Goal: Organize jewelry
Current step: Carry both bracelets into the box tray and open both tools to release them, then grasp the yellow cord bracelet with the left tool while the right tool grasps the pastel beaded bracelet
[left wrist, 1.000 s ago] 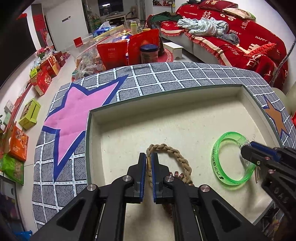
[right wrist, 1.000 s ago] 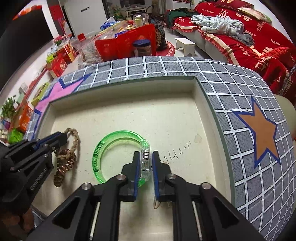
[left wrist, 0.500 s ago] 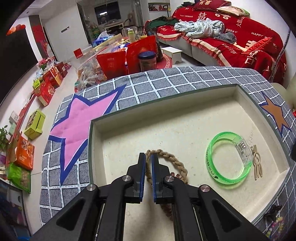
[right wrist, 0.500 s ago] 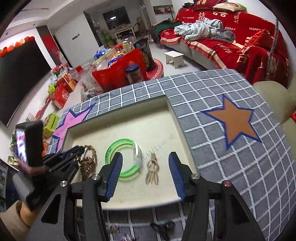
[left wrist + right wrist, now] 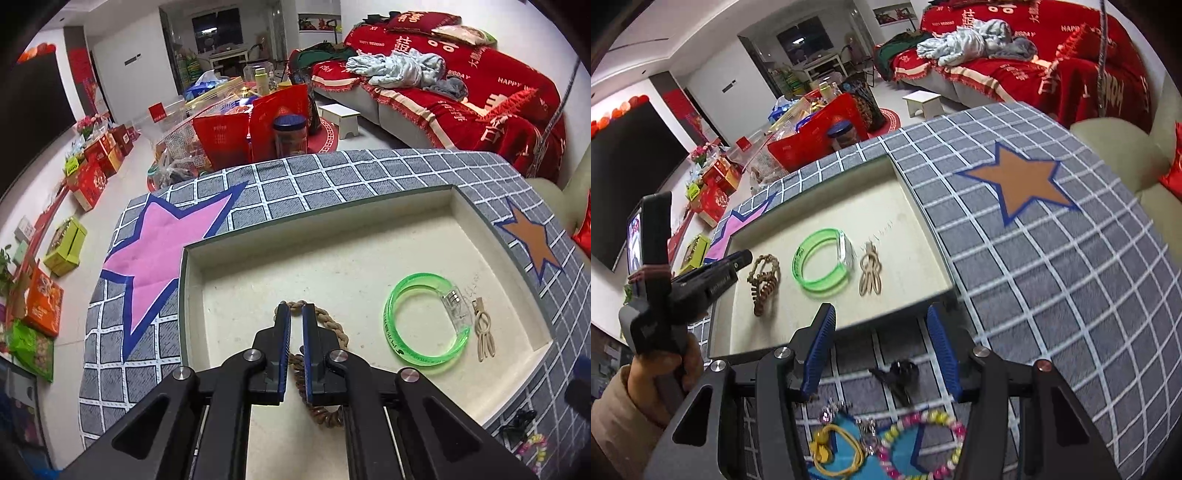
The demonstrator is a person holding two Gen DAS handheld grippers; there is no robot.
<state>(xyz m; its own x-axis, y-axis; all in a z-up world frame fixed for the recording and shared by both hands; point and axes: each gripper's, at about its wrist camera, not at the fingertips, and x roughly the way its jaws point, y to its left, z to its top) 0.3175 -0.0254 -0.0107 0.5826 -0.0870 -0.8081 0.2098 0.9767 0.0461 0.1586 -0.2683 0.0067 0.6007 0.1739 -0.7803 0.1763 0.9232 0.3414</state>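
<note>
A cream tray [image 5: 369, 236] [image 5: 916, 221] lies on a grey checked cloth. In it lie a brown braided bracelet [image 5: 332, 325] [image 5: 764, 277], a green clear bangle [image 5: 424, 321] [image 5: 820, 262] and a beige hair clip [image 5: 484, 332] [image 5: 871, 273]. My left gripper [image 5: 293, 314] [image 5: 738, 258] is shut, its tips over the braided bracelet's far loop; I cannot tell if it pinches it. My right gripper [image 5: 882, 321] is open and empty, held above the tray's near edge. Below it on the cloth lie a black clip [image 5: 901, 373], a bead bracelet [image 5: 923, 439] and yellow bands [image 5: 834, 450].
The cloth has a pink star [image 5: 159, 251] and an orange star [image 5: 1023, 181]. Beyond the table are red bags and a jar [image 5: 290, 136], boxes on the floor [image 5: 92, 173] and a red-covered sofa [image 5: 461, 92].
My right gripper let go of the green bangle, opened wide and drew back toward me out of the tray. The left gripper stayed shut at the braided bracelet.
</note>
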